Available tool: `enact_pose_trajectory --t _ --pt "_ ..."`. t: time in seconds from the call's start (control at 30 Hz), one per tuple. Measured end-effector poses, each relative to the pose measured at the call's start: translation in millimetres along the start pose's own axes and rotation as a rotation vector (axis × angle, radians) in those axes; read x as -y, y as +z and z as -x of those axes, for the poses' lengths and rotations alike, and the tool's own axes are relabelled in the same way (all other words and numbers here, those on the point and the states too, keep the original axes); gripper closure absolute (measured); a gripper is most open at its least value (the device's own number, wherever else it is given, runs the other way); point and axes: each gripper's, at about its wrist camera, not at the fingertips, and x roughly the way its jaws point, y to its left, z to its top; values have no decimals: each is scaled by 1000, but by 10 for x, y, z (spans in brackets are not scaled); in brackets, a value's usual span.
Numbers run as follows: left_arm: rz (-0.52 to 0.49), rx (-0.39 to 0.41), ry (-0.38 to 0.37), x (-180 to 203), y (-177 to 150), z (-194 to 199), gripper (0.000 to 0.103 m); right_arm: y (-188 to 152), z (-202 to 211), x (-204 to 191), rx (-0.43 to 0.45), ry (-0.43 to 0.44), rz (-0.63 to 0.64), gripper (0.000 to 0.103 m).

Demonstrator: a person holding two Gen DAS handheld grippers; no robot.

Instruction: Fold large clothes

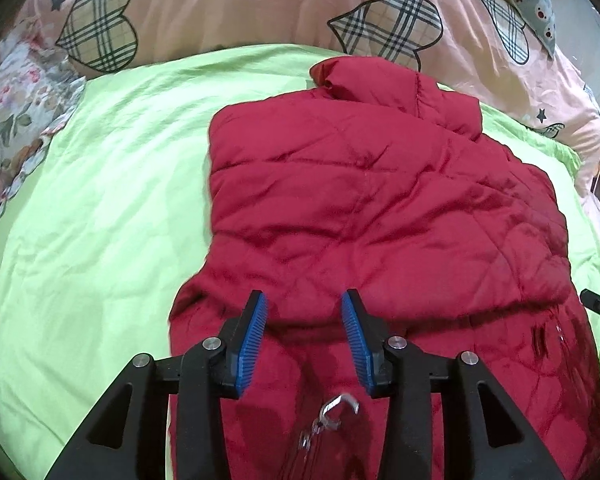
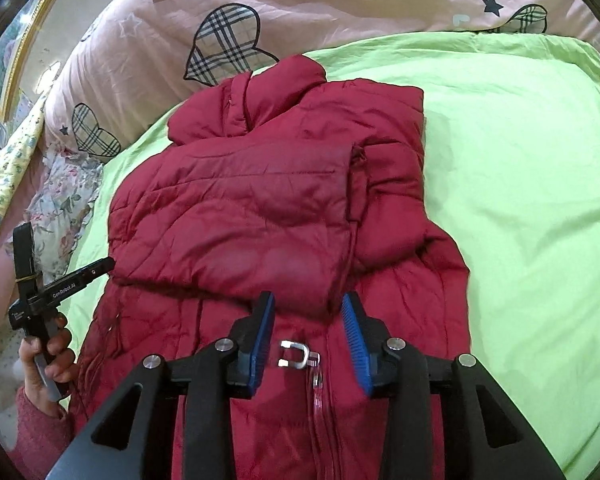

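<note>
A red quilted puffer jacket point(image 1: 372, 208) lies on a lime green sheet point(image 1: 100, 200), collar toward the pillows, its sides folded inward over the body. It also shows in the right wrist view point(image 2: 260, 208). My left gripper point(image 1: 304, 304) is open and empty, hovering over the jacket's lower part above the silver zipper pull point(image 1: 338, 406). My right gripper point(image 2: 308, 306) is open and empty over the jacket's lower middle, the zipper pull point(image 2: 296, 354) between its fingers. The other gripper point(image 2: 60, 284), held by a hand, shows at the jacket's left edge in the right wrist view.
A pink quilt with plaid hearts point(image 1: 240, 4) is bunched behind the jacket and also shows in the right wrist view point(image 2: 228, 40). Floral bedding point(image 1: 12, 120) lies at the left. A gold picture frame point(image 2: 16, 40) stands at far left. Green sheet point(image 2: 532, 200) spreads to the right.
</note>
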Motion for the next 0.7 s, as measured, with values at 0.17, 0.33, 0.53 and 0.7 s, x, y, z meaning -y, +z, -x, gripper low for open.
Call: enact_pose_trajectory --t 0.17,0.33,0.53,0.7 --pt "33 -12 -4 -143 -188 195 63 -97 179 15 11 15 -13 57" --pt "82 -24 -14 -315 -445 448 58 -247 396 36 23 28 -19 52" --pt "120 -15 -31 -447 -794 785 54 -522 704 131 48 18 -50 46" --pt "124 -32 -25 -485 -1041 930 54 -751 919 210 64 -40 -75 34"
